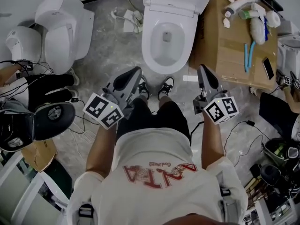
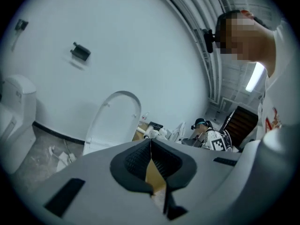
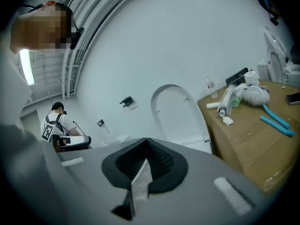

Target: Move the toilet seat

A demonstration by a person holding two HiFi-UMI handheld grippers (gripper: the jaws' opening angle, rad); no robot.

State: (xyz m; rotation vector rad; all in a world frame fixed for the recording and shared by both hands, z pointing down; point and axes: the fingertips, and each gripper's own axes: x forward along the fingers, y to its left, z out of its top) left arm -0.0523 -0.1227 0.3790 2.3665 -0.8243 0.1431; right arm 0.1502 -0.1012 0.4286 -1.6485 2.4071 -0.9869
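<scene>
Both the left tongs and the right tongs are clenched on nothing. The toilet seat stands raised, long axis upright, straight ahead between them beyond the bowl. Neither hand looks clearly nearer.

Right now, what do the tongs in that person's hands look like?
Both the left tongs and right tongs are grey with black ribbed pads, and each carries a white cube of black square markers. The sleeves are short and white.

Head view steeply down; others facing toilet
</scene>
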